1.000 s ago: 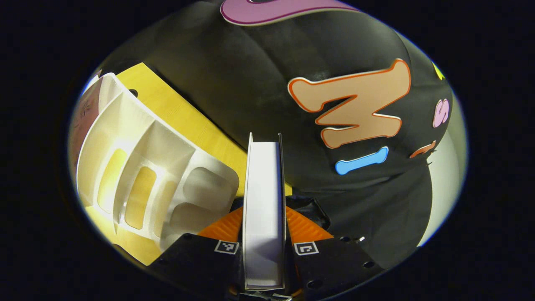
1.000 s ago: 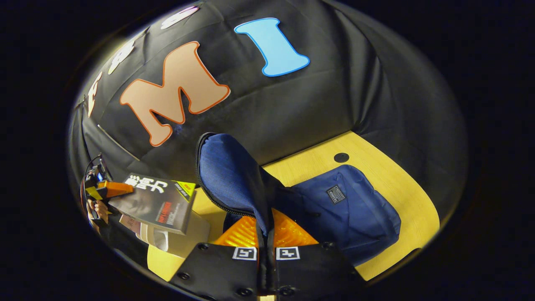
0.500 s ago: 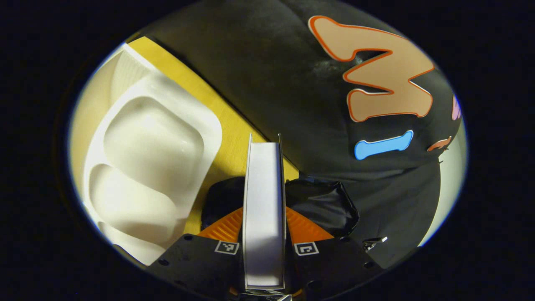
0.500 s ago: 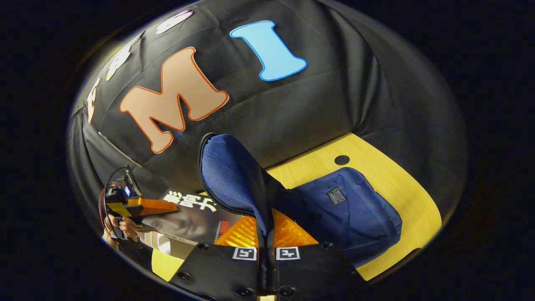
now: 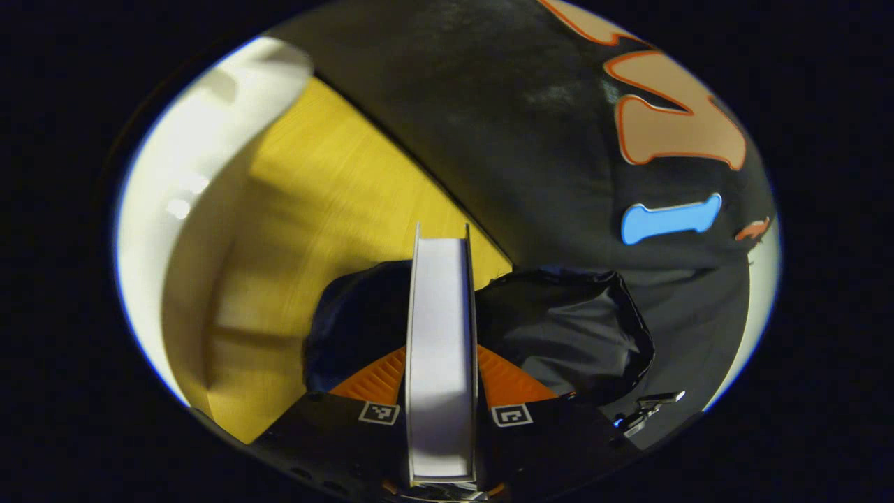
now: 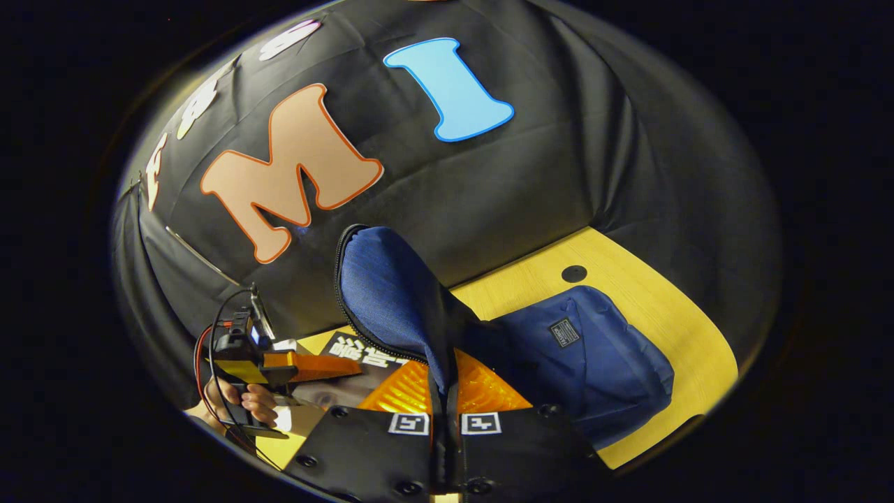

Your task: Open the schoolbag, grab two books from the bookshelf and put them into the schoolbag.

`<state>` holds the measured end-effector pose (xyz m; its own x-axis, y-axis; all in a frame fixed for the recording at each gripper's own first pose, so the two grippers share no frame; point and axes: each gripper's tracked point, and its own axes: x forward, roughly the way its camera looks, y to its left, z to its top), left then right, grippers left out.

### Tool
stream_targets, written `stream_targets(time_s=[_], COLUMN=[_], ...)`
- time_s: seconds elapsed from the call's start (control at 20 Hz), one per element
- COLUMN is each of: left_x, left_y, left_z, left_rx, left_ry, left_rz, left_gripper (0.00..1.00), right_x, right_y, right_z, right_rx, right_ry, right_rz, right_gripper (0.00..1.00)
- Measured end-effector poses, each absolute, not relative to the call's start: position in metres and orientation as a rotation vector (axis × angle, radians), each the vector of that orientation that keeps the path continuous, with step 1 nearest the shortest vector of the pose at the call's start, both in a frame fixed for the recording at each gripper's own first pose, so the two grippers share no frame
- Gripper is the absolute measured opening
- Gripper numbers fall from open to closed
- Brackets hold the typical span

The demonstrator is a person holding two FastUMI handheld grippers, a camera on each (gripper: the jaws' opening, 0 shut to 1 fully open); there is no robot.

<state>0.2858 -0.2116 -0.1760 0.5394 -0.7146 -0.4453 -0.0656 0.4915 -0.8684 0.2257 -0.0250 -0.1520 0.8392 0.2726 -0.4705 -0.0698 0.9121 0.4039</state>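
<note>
My left gripper (image 5: 441, 363) is shut on a book (image 5: 441, 328), whose white page edge stands upright between the fingers. Just beyond it gapes the dark mouth of the blue schoolbag (image 5: 559, 335). In the right gripper view, my right gripper (image 6: 445, 391) is shut on the schoolbag's flap (image 6: 391, 293) and holds it lifted, zipper edge up. The bag's body (image 6: 594, 356) lies on the yellow table (image 6: 663, 314). At lower left there, a hand holds the left gripper (image 6: 307, 365) with the dark-covered book (image 6: 356, 353) close against the lifted flap.
The white bookshelf (image 5: 181, 168) is blurred at the left edge of the left gripper view, on the yellow table (image 5: 328, 202). Black cloth walls close off the table behind. A round hole (image 6: 574, 273) marks the tabletop beyond the bag.
The left gripper has carried the book away from the white bookshelf toward the bag; the bag's opening looms larger now. The right gripper keeps the flap lifted, barely moved.
</note>
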Motion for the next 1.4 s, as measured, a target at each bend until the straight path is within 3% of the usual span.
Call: stream_targets(time_s=[0.8,1.4], left_x=[0.28,0.281], left_y=[-0.324,-0.327], left_z=[-0.206,-0.213], left_rx=[-1.168,-1.168], left_ry=[0.987,0.99], left_rz=[-0.54,-0.495], left_gripper=[0.34,0.34], right_x=[0.233,0.229], right_y=[-0.02,-0.025], right_z=[-0.148,-0.146], right_rx=[0.38,0.374], right_ry=[0.544,0.556], right_rz=[0.224,0.222], right_gripper=[0.05,0.02])
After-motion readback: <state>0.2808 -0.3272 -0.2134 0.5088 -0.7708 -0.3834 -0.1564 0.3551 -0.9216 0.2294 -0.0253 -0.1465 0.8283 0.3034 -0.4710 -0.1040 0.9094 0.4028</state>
